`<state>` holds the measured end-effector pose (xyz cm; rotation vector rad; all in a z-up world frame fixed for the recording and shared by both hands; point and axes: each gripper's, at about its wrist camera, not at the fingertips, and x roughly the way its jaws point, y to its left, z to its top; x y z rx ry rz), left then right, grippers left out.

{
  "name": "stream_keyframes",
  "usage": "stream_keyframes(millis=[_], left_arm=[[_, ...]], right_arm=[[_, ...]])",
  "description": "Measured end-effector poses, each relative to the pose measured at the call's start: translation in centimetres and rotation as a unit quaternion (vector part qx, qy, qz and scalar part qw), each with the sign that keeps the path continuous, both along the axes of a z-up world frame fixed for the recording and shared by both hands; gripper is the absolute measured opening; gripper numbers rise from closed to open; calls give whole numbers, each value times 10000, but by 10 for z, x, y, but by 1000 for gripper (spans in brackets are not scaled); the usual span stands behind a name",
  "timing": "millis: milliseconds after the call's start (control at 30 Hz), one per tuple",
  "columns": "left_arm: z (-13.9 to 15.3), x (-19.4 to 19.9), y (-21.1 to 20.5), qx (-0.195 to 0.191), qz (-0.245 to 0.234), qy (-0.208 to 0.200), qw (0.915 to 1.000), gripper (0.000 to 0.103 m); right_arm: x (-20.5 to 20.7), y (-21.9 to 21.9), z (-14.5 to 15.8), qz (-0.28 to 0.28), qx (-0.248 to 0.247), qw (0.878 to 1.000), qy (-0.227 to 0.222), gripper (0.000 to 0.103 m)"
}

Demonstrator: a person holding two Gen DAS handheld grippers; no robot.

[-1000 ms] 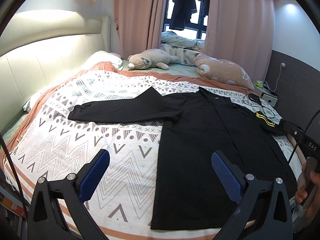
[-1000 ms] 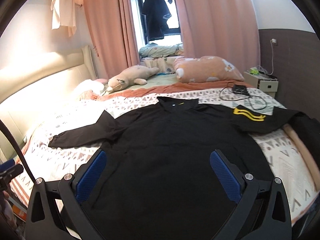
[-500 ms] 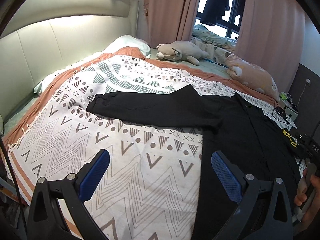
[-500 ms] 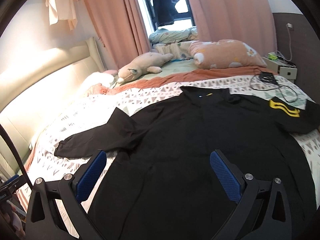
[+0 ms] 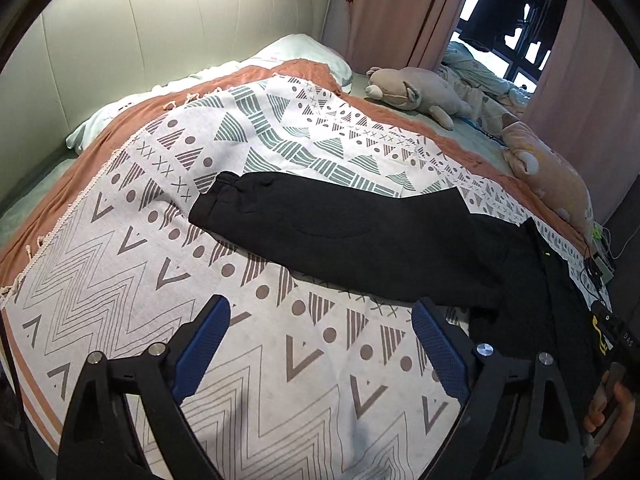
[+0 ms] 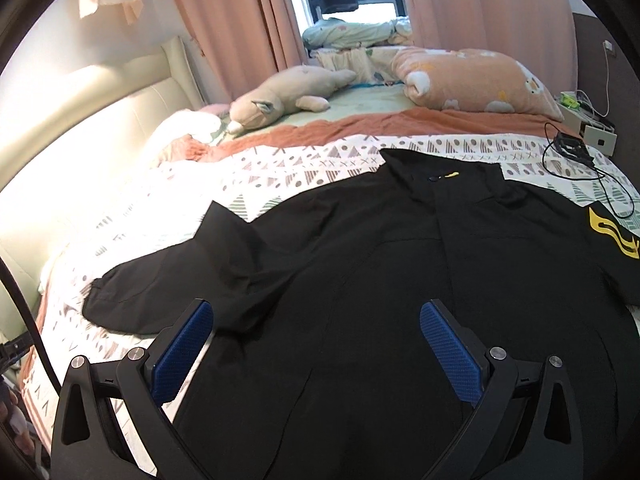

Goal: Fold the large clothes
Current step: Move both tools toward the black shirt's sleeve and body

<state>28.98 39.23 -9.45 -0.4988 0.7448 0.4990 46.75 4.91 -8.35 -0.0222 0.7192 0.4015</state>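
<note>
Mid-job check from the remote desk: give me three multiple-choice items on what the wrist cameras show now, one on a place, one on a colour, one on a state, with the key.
1. Where does the black shirt lie?
A. Spread flat on the patterned blanket
B. Hung on the curtain
C. On the floor

2. What colour is the emblem on the shirt's sleeve?
A. Red
B. Yellow
C. Green

3. What is between the right gripper's fingers?
A. A pinched sleeve
B. The plush toy
C. Nothing; it is open above the shirt

Key: 1 A, the shirt lies spread on the blanket with the left sleeve stretched out; 2 B, the wavy mark is yellow; 3 C, the blue pads stand apart, touching no cloth.
</note>
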Motion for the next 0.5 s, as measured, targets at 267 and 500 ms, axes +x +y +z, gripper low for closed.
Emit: stream_keyframes(millis=[267, 500], left_arm=[[-38, 46, 51, -460, 300, 250, 9982, 84], [-89, 74, 91, -714, 724, 677, 9925, 83]], right_arm=[[54, 28, -18, -125, -112, 9995, 262, 103], [92, 50, -49, -124, -240, 9979, 590, 103]])
